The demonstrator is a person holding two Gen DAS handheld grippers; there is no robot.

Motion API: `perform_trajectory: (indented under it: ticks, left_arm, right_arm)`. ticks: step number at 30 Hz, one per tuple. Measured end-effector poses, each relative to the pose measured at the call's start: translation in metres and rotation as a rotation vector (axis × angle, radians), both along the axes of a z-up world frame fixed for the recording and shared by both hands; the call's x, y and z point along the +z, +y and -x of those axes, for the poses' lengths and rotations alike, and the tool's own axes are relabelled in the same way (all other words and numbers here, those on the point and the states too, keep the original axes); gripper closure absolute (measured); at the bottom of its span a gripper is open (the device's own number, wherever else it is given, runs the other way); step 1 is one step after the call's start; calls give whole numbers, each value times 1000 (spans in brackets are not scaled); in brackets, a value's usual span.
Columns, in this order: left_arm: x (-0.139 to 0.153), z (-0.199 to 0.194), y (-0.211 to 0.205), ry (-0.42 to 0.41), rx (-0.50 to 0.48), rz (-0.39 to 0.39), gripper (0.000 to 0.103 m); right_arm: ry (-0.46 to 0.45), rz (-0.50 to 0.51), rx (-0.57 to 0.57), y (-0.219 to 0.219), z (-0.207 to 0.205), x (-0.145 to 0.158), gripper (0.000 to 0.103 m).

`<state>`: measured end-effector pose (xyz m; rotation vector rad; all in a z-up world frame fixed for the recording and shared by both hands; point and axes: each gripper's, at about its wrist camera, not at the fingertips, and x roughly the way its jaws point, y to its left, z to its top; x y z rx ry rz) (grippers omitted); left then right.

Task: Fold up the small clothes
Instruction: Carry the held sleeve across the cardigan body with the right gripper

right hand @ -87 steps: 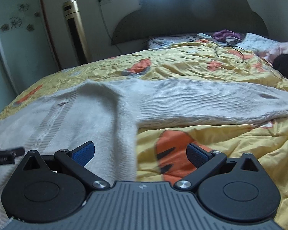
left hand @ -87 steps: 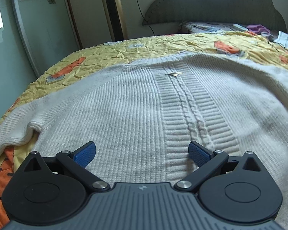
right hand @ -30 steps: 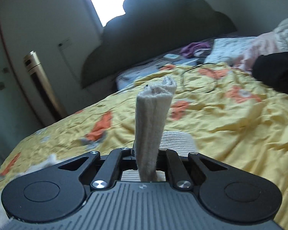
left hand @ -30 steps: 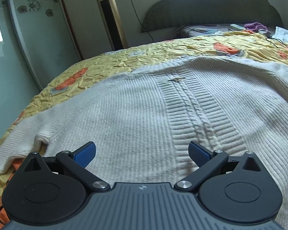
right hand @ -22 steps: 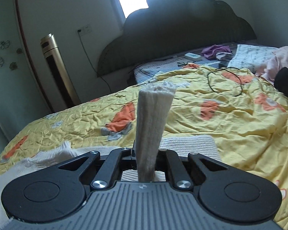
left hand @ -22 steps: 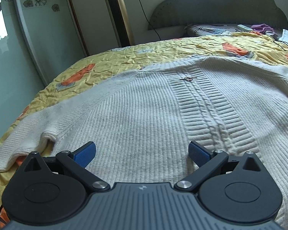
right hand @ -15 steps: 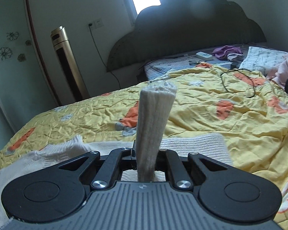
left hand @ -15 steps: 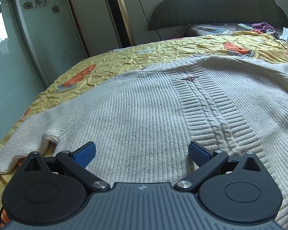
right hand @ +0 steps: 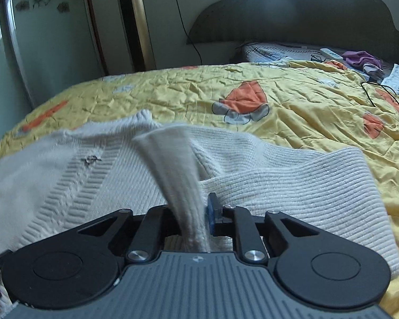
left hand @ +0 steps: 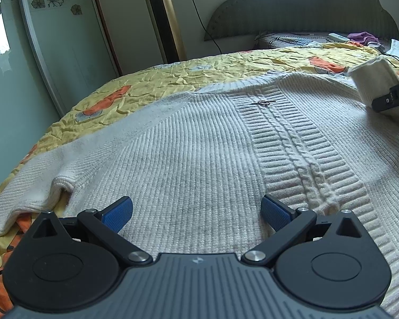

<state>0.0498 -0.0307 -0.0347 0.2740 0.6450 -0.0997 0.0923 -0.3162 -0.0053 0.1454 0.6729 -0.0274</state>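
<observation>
Leftmost, the left gripper [left hand: 196, 212] hovers with jaws spread wide and empty over the cream ribbed-knit sweater [left hand: 199, 159], which lies flat on the yellow quilted bedspread with orange prints [left hand: 226, 71]. Further right, the sweater's cuffed sleeve end [right hand: 181, 164] sits between the right gripper [right hand: 192, 219]'s jaws, which are opening. Judgement: it should finish letting go only once the sleeve lies straight across the chest, then back away low so the knit does not snag.

Ribbed matt knit sweater [left hand: 199, 159] — crinkled cotton-like bedspread [right hand: 292, 101] — glossy gold tower fan [left hand: 162, 16].
</observation>
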Motion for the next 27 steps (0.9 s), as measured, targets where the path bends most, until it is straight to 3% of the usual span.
perform_trajectory:
  ticks: [4,8,12,13,14,17,22,27]
  left_arm:
    - [-1,-1,2,7,3,19,0]
    - [-2,-2,4,11,6,33,0]
    - [-2,-2,4,14,7,39,0]
    - [-2,-2,4,14,7,39,0]
    - [-2,-2,4,13,7,38,0]
    - [1,-1,5,8,6,27,0]
    - [16,1,12,-63,25,-16,0]
    - [21,-7,27,-47,51,-1,0]
  right_arm:
    - [2,33,15,6,0,-1,77]
    - [1,14,14,6,3,4,64]
    - [-24,36,11,9,8,10,64]
    - [-27,47,11,11,8,12,68]
    - [-30,58,16,13,9,13,79]
    - [-50,91,30,22,13,17,85]
    - [-104,171,45,34,19,30,87]
    - [-163,224,14,38,20,49,87]
